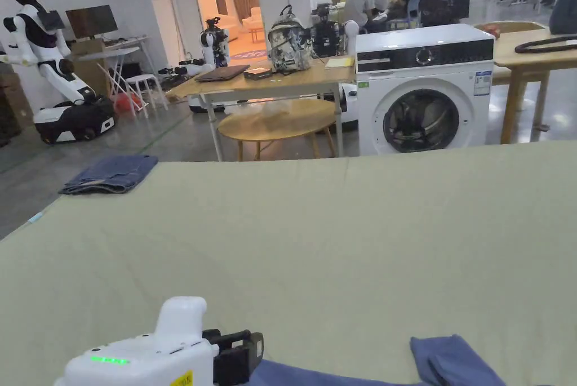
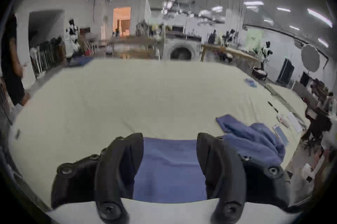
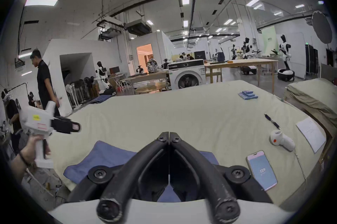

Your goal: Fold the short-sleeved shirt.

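Note:
A blue short-sleeved shirt [image 1: 451, 362] lies at the near edge of the table [image 1: 338, 223], which is covered in beige cloth. In the left gripper view a flat part of the shirt [image 2: 169, 164] shows between the jaws and a bunched part lies to the right. My left gripper [image 2: 169, 136] is open, hovering above that flat part; it also appears at the bottom left of the head view as the left gripper [image 1: 242, 353]. My right gripper [image 3: 169, 136] is shut with nothing between its tips, above the shirt [image 3: 105, 157]. A hand holds the left gripper [image 3: 74, 126] off to its left.
On the right side of the table lie a phone [image 3: 261, 169], a white handheld device [image 3: 280, 139], a paper sheet [image 3: 311, 134], a pen [image 3: 272, 121] and blue rolls [image 3: 248, 95]. Folded denim [image 1: 110, 174] sits at the far left corner. A person in black [image 3: 43, 80] stands left.

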The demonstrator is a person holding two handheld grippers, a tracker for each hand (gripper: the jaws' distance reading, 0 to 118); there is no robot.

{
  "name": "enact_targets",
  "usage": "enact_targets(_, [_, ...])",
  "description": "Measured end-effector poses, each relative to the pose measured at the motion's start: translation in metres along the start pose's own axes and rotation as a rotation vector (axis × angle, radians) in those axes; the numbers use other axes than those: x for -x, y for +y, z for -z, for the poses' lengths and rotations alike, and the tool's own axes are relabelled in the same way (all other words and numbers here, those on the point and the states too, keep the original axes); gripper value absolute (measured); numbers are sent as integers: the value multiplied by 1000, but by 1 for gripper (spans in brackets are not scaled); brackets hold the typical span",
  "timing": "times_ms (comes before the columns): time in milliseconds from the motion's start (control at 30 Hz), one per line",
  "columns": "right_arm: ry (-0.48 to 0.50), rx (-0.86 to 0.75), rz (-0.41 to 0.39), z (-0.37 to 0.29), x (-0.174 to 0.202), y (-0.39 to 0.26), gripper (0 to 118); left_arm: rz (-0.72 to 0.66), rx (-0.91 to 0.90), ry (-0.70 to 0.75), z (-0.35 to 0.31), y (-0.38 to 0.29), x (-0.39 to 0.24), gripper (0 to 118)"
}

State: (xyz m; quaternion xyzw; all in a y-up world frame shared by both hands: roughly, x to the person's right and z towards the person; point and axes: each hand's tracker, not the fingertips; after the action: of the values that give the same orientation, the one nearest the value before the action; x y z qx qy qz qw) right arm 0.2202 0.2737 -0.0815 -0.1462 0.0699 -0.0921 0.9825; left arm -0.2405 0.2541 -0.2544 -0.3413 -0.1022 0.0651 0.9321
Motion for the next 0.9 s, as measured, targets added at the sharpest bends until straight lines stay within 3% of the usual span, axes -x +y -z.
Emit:
enact_targets(100, [-34, 15, 27, -3, -12, -6, 0, -101, 148, 36, 76, 3, 31, 58])
enact_targets(167, [-61, 30, 45, -5, -21, -8, 0, -183, 259, 46, 113, -5, 39, 41])
enact_targets(200, [-74, 33, 46, -6, -24, -10, 0, -187, 275, 62, 125, -10, 42, 26])
enact_targets(300, [-122, 57, 45, -9, -34, -13, 0, -154, 319, 145, 145, -26, 43, 3])
enact_targets(400, [-147, 80, 52, -13, -41, -19, 0, -146, 311, 110, 147, -21, 38, 0])
enact_targets(433, [-149, 95, 60, -14, -43, -22, 19, -139, 316, 117, 147, -22, 39, 0])
enact_targets(467, [-149, 136, 83, -14, -45, -27, 19, -87, 328, 136, 149, -22, 35, 0])
enact_targets(500, [-159, 183, 105, -12, -48, -31, 28, -38, 335, 149, 150, -22, 31, 0])
enact_targets(567, [-192, 283, 176, -4, -55, -49, 66, 26, 342, 171, 152, -26, 21, 0])
enact_targets(600, [-218, 314, 220, 2, -59, -59, 69, 18, 342, 177, 153, -27, 19, 0])
enact_targets(733, [-263, 421, 429, 32, -78, -95, 67, 25, 338, 185, 154, -28, 24, 0])
enact_targets(767, [-259, 444, 489, 39, -85, -105, 59, 27, 337, 184, 154, -28, 25, 0])
enact_targets(833, [-243, 483, 572, 51, -98, -125, 17, 17, 336, 179, 151, -29, 24, 0])
enact_targets(900, [-235, 448, 611, 51, -101, -130, 13, 5, 336, 172, 150, -29, 25, 0])
